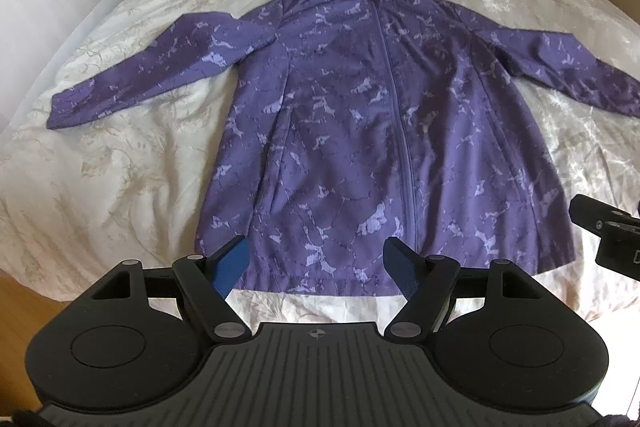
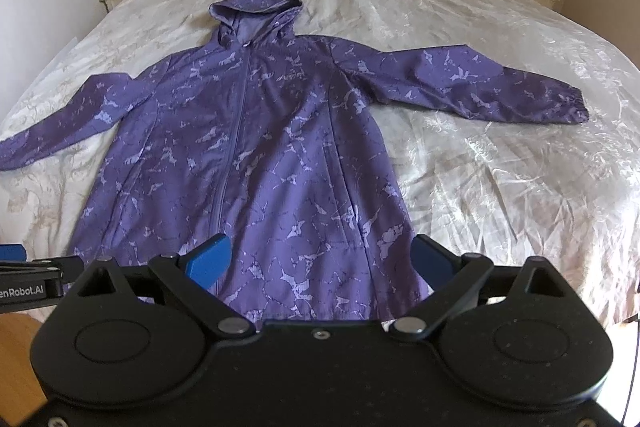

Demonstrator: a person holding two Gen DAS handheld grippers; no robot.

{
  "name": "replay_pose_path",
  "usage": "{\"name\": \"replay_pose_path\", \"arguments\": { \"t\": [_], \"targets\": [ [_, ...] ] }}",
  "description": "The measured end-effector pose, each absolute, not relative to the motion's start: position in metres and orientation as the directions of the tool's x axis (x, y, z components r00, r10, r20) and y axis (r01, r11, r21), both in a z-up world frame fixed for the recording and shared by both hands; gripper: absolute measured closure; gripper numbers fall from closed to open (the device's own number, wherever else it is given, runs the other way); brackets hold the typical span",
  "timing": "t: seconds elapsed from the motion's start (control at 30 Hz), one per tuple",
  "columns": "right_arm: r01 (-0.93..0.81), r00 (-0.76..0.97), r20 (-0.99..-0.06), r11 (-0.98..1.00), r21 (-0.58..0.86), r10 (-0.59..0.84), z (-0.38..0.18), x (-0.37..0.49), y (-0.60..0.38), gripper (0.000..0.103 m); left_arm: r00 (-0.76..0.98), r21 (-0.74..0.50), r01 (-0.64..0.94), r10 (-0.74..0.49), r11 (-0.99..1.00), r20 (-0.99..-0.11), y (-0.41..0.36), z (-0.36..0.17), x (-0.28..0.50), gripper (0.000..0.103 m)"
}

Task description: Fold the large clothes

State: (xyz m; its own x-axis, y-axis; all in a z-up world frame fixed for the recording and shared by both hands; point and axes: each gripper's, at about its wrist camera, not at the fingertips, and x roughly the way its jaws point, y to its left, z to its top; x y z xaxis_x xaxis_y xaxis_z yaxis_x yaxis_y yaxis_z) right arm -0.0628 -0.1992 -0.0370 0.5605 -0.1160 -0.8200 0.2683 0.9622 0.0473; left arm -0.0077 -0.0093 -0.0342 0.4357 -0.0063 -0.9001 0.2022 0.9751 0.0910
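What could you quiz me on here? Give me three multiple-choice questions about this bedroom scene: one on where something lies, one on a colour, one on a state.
1. Where does the jacket lie?
A. On the wooden floor
B. Spread flat on the bed
C. Hung on the headboard

2. What colour is the jacket?
A. Purple with lighter lilac marks
B. Plain red
C. Green and yellow stripes

3. How do the two hand-held grippers stand?
A. Both shut on the hem
B. One open, one shut on a sleeve
C. Both open, holding nothing

Answers:
1 B: the jacket lies front up on the cream bedspread, with both sleeves stretched out to the sides and the hood toward the headboard.
2 A: its cloth is purple with pale lilac patches all over.
3 C: the left hand-held gripper and the right hand-held gripper both show blue fingers spread wide, with no cloth between them.
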Motion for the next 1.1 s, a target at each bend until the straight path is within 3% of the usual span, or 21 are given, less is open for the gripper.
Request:
{"name": "replay_pose_path", "arguments": {
  "t": [1.1],
  "targets": [
    [0.22,0.582,-0.811,0.972,0.079,-0.066,-0.042,-0.063,-0.202,0.008,0.416,0.088,0.202,-0.004,0.975,-0.909,-0.018,-0.049,-0.006,0.03]
  ]
}}
